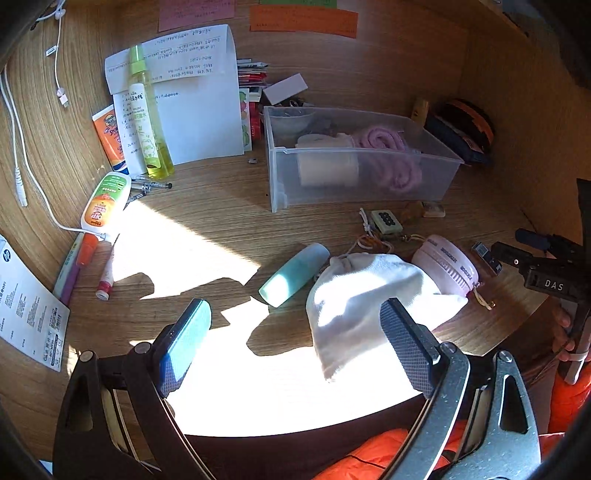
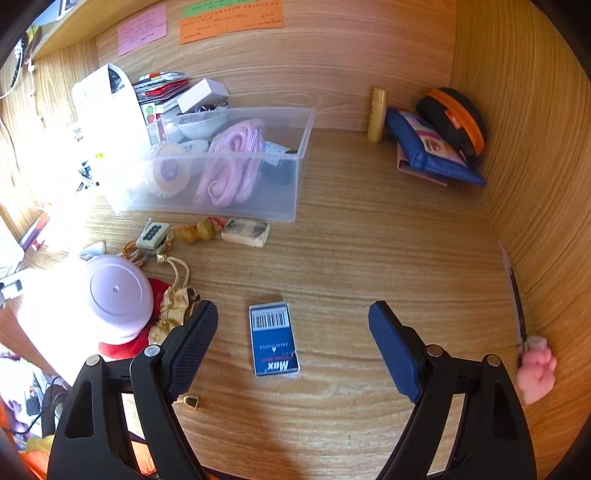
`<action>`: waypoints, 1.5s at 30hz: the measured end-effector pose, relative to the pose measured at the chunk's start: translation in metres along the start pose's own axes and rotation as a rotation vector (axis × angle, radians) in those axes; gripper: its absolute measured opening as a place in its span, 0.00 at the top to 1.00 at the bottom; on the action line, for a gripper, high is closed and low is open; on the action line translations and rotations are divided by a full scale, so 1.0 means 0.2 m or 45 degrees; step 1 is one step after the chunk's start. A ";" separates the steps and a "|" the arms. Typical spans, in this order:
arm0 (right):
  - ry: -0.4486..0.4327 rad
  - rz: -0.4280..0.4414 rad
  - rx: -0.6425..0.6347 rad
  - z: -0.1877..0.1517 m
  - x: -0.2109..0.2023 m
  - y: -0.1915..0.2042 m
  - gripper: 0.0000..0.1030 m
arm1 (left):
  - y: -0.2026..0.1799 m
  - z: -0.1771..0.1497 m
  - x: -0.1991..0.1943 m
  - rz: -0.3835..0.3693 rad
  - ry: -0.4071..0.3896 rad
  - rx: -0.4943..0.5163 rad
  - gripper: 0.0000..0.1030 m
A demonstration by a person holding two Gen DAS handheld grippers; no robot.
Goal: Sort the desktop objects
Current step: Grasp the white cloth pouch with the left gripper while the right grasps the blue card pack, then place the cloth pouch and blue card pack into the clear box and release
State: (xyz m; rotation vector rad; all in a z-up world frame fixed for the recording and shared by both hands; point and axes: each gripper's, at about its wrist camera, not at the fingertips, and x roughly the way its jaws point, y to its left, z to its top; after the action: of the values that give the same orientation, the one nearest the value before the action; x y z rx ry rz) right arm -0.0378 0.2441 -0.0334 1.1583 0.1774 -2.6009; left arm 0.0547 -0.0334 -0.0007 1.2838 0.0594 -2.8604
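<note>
right tool [image 2: 291,345] is hanging wide open over the little blue box [image 2: 274,339] lying flat on the desk [image 2: 369,266], probably lining up a grab. left tool [image 1: 295,343] is gaping too, holding nothing, near the white pouch [image 1: 354,295]. clear bin [image 2: 236,173] is sitting behind, likely the drop spot.

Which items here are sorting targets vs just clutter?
Likely in play:
- clear plastic bin
- small blue box, between the open right claw fingers
- white pouch, ahead of the open left claw
- teal tube
- pink round gadget

Just lying about:
- sticky notes on the wall
- charging cable
- paper sheet
</note>
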 end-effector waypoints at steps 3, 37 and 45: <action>0.006 -0.008 0.009 -0.04 0.00 -0.01 0.21 | -0.04 -0.04 0.00 -0.019 0.012 0.033 0.09; 0.035 0.100 -0.080 -0.05 0.10 0.04 0.76 | -0.20 0.05 0.32 -0.149 0.046 0.035 0.30; -0.003 0.173 -0.009 0.00 0.06 0.03 0.76 | -0.11 0.11 0.27 -0.171 0.001 -0.056 0.42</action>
State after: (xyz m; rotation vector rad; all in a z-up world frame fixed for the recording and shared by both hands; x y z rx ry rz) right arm -0.0447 0.2364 -0.0420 1.1237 0.1033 -2.4813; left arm 0.0008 -0.0127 -0.0259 1.3219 0.2151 -2.9505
